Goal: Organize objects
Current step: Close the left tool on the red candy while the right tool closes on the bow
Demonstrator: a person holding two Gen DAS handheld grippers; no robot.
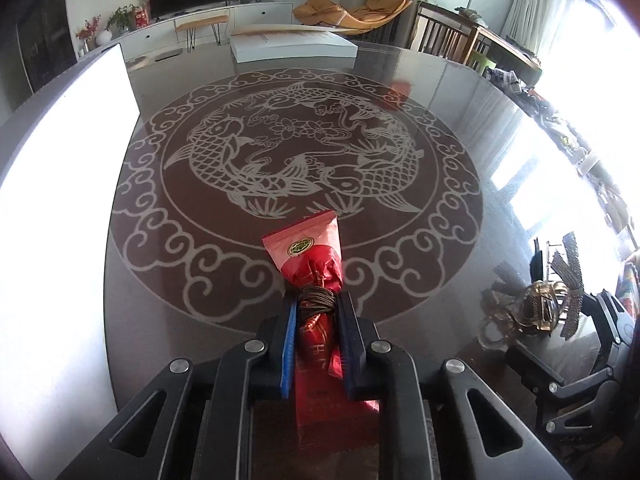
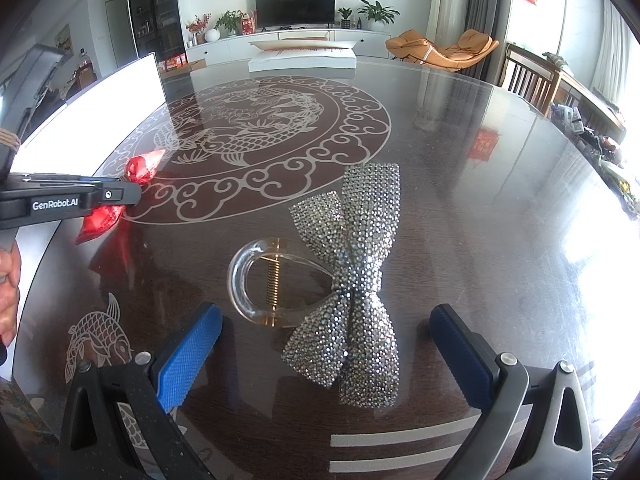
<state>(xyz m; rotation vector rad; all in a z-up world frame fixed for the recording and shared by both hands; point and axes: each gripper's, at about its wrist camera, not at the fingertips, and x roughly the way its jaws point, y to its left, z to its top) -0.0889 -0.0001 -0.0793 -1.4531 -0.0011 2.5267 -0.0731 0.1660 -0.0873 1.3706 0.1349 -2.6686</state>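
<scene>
A red foil packet (image 1: 314, 258), tied round its middle with brown cord, sits between the blue pads of my left gripper (image 1: 318, 306), which is shut on it just behind the cord. In the right wrist view the same packet (image 2: 140, 168) sticks out on both sides of the left gripper (image 2: 128, 194) at the far left. A rhinestone bow hair clip (image 2: 352, 280) with a clear plastic claw and a brass spring lies on the dark glass table (image 2: 480, 200). My right gripper (image 2: 324, 344) stands open around the bow's near end, pads apart from it.
A white box (image 2: 302, 58) lies at the table's far edge. A white sheet (image 2: 92, 112) lies along the left side. Cluttered items (image 1: 560, 120) line the right rim. A hand (image 2: 8, 296) shows at the left edge. The hair clip and the right gripper (image 1: 540, 312) appear lower right.
</scene>
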